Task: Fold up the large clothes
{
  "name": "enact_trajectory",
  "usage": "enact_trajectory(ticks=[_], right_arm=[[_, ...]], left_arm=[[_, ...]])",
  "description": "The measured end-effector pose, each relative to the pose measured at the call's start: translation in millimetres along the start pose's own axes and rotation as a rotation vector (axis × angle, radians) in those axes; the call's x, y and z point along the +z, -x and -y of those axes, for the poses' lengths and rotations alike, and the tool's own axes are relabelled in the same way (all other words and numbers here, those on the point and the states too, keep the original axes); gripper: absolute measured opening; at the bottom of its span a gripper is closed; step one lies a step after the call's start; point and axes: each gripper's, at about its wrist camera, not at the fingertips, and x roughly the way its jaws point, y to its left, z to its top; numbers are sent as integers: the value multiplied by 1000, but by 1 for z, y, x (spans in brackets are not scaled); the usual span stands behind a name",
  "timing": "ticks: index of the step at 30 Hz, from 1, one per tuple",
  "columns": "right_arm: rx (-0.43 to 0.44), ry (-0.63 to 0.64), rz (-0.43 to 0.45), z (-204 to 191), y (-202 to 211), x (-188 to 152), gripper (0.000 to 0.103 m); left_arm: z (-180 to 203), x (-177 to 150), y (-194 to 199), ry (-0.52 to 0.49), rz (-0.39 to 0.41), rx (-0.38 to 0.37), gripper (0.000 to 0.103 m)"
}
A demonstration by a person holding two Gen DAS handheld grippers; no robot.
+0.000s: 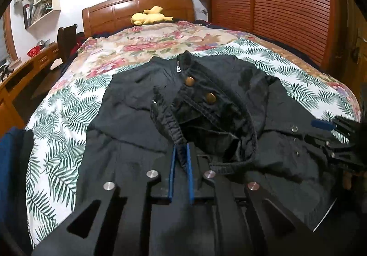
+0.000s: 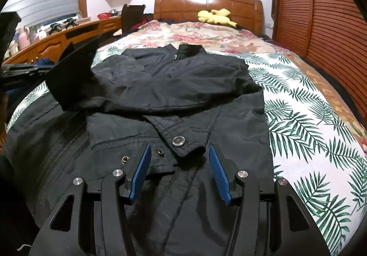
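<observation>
A large black jacket (image 1: 128,99) lies spread on the leaf-print bedspread (image 1: 57,113), collar toward the headboard. My left gripper (image 1: 181,152) has its blue pads nearly together, pinching the gathered cuff (image 1: 174,127) of a sleeve laid over the jacket's middle; two brass buttons (image 1: 190,80) show just beyond. In the right wrist view the jacket (image 2: 183,86) fills the centre. My right gripper (image 2: 180,155) stands open low over the jacket's front, a flap with a metal snap (image 2: 178,140) lying between its fingers, untouched. The left gripper's black body (image 2: 68,77) reaches in from the left.
A yellow plush toy (image 1: 149,17) rests by the wooden headboard (image 1: 137,5). Louvred wardrobe doors (image 1: 286,3) run along the bed's right side. A wooden desk (image 1: 13,81) and a dark chair (image 1: 66,37) stand to the left. Blue cloth (image 1: 9,164) lies at the near left.
</observation>
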Motion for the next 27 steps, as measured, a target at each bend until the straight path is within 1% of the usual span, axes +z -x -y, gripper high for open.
enact_trajectory(ticks=[1, 3, 9, 12, 19, 21, 23, 27], right_arm=[[-6, 8, -1, -2, -2, 0, 53], [-9, 12, -5, -3, -3, 0, 53], [-18, 15, -21, -6, -10, -1, 53], [-27, 24, -27, -9, -12, -1, 53], [-49, 26, -31, -9, -16, -2, 53], [-53, 24, -33, -8, -16, -3, 53], [-53, 18, -33, -6, -16, -3, 53], [-60, 7, -34, -4, -17, -4, 53]], left_arm=[[-2, -4, 0, -5, -7, 8, 12], [-6, -10, 0, 8, -25, -5, 16], [-25, -31, 13, 65, -18, -36, 28], [-31, -42, 20, 89, -19, -51, 31], [-22, -60, 36, 100, -17, -113, 33], [-16, -63, 39, 111, -16, -145, 33], [-9, -63, 38, 111, -21, -161, 33], [8, -64, 28, 94, -27, -169, 33]])
